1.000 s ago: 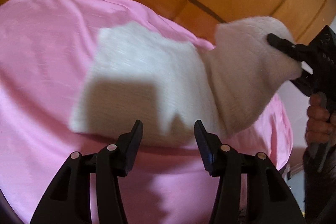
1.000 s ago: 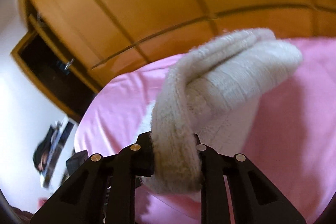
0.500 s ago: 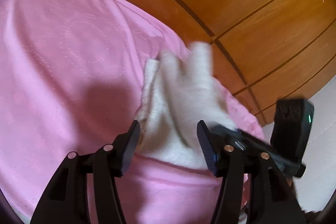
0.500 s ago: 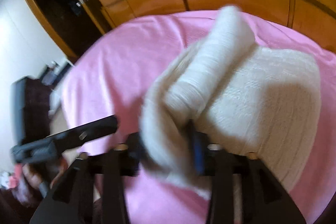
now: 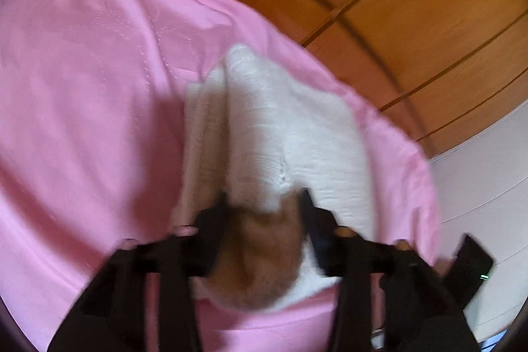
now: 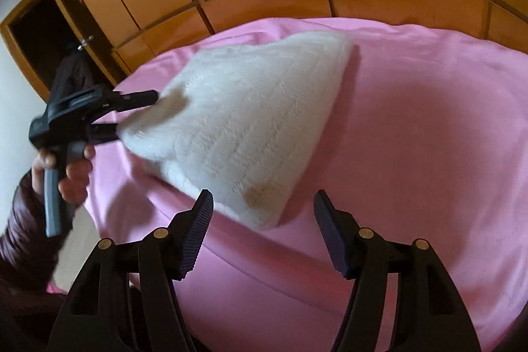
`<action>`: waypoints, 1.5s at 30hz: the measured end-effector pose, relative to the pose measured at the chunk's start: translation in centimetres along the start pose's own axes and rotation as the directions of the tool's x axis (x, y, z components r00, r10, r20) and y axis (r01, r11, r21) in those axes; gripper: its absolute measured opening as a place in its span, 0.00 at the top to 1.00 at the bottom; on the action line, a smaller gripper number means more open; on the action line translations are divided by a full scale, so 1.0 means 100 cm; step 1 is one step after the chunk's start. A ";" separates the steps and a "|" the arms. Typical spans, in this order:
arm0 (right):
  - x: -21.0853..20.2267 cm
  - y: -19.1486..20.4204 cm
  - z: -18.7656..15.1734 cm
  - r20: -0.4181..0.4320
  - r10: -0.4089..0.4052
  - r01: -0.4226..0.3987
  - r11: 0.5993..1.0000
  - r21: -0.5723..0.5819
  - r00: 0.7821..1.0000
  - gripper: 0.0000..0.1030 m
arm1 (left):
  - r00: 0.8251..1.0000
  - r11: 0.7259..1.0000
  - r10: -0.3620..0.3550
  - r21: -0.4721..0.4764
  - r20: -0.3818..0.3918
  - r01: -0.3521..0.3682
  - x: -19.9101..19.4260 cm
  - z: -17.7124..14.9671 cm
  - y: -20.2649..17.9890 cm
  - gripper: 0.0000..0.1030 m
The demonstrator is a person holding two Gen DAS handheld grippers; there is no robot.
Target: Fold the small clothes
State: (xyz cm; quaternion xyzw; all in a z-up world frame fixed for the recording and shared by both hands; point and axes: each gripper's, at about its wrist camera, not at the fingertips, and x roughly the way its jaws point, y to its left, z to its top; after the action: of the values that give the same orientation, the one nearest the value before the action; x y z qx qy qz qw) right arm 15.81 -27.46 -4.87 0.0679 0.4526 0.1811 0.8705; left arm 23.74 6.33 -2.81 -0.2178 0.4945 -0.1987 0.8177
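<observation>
Left gripper pinching unlabelled white knit garment, pink bedsheet

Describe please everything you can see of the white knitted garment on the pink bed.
The white knitted garment looks soft, fuzzy and ribbed, folded into a thick, roughly triangular bundle. A brownish patch marks its near corner. It lies on the pink bed sheet, with its left end raised. The left gripper appears to hold that end, its fingers on either side of the cloth. The right gripper is open and near the garment, not touching it.
</observation>
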 end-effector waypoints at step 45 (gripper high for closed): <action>0.094 -0.001 0.091 0.018 -0.175 0.176 0.981 -0.077 0.984 0.49 | 0.924 0.910 0.334 0.191 0.186 -0.367 0.034 -0.006 -0.014 0.44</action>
State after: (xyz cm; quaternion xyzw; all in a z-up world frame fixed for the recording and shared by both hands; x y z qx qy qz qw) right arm 28.15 -23.61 -6.82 -0.0054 0.4447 0.1206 0.8875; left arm 24.49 3.29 -4.75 -0.0470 0.4377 -0.0855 0.8938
